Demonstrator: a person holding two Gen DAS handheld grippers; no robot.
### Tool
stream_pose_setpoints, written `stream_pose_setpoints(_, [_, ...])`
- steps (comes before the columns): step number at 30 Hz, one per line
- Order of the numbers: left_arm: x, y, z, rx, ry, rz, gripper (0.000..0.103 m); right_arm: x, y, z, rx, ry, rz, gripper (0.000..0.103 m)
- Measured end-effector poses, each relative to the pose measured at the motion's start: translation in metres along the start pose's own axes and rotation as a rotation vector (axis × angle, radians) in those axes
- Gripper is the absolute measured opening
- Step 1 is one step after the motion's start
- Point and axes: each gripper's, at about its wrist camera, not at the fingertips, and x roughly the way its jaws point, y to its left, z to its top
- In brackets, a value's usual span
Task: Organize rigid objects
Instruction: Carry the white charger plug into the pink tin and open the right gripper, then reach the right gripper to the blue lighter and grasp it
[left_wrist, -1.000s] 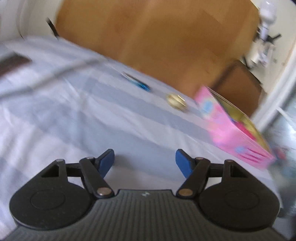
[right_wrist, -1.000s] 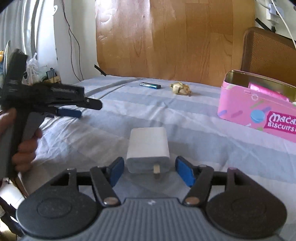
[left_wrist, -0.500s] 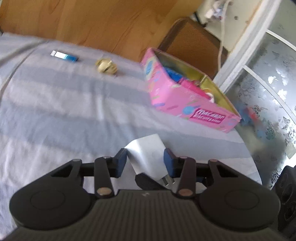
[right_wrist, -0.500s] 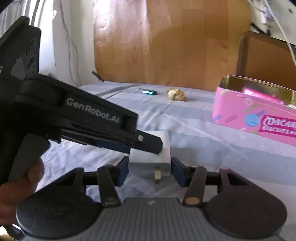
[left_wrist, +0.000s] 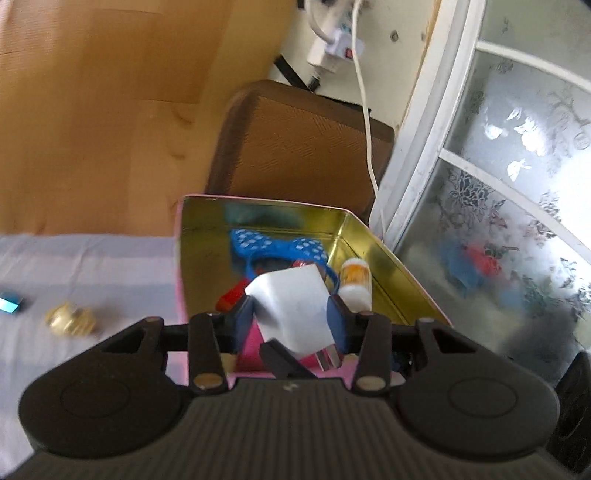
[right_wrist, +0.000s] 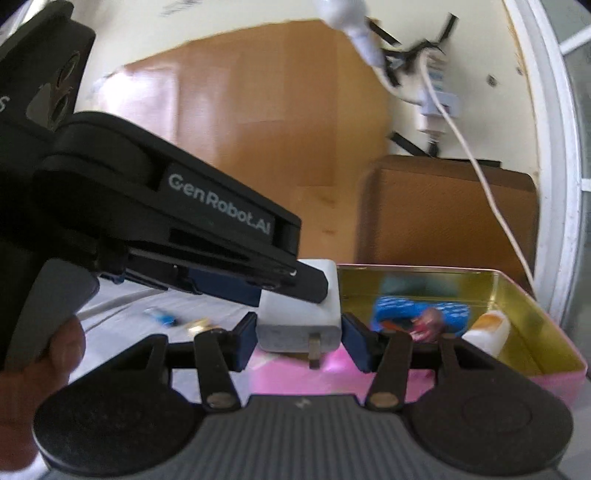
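A white charger plug (left_wrist: 288, 302) hangs in the air at the near wall of the open pink tin (left_wrist: 388, 266). Both grippers grip it. In the left wrist view my left gripper (left_wrist: 291, 321) is shut on its sides, prongs pointing back toward me. In the right wrist view my right gripper (right_wrist: 299, 336) is shut on the same charger plug (right_wrist: 299, 321), and the left gripper's black body (right_wrist: 184, 229) reaches in from the left over its top. The pink tin (right_wrist: 524, 314) holds a blue dotted item (left_wrist: 277, 245), a small bottle (left_wrist: 354, 284) and a red piece (left_wrist: 231, 299).
On the striped bedsheet left of the tin lie a gold object (left_wrist: 70, 319) and a small blue item (left_wrist: 9, 302). A brown chair back (left_wrist: 303, 147) stands behind the tin, with a white cable (left_wrist: 365, 110) hanging over it. A frosted window (left_wrist: 517, 184) is at right. A person's hand (right_wrist: 55, 354) holds the left gripper.
The charger lay on the sheet between the open right jaws. Both grippers have shut on it, lifted it and carried it to the pink tin.
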Motion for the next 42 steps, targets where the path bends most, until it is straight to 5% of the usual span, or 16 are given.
stream_pose_setpoints(5, [0.047, -0.008, 0.014, 0.024, 0.021, 0.088, 0.063, 0.053, -0.041, 0.005, 0.058, -0.004, -0.031, 0.049])
stream_pose_setpoints(8, [0.052, -0.002, 0.011, 0.020, 0.006, 0.148, 0.063, 0.067, -0.050, -0.009, 0.034, -0.056, -0.098, 0.062])
stream_pose_setpoints(16, [-0.016, 0.031, -0.008, -0.046, -0.136, 0.142, 0.065, 0.053, -0.042, -0.011, -0.070, -0.141, -0.026, 0.060])
stream_pose_setpoints(24, [-0.087, 0.112, -0.073, -0.090, -0.051, 0.422, 0.065, 0.034, -0.024, -0.014, -0.089, -0.190, -0.059, 0.060])
stream_pose_setpoints(29, [-0.125, 0.174, -0.109, -0.123, 0.015, 0.593, 0.065, 0.007, 0.005, -0.011, -0.035, -0.145, 0.075, 0.060])
stream_pose_setpoints(35, [-0.153, 0.226, -0.121, -0.171, -0.007, 0.714, 0.067, 0.025, 0.087, -0.007, -0.088, 0.031, 0.368, 0.061])
stream_pose_setpoints(42, [-0.147, 0.225, -0.120, -0.166, -0.014, 0.709, 0.070, 0.132, 0.174, 0.004, -0.171, 0.212, 0.344, 0.060])
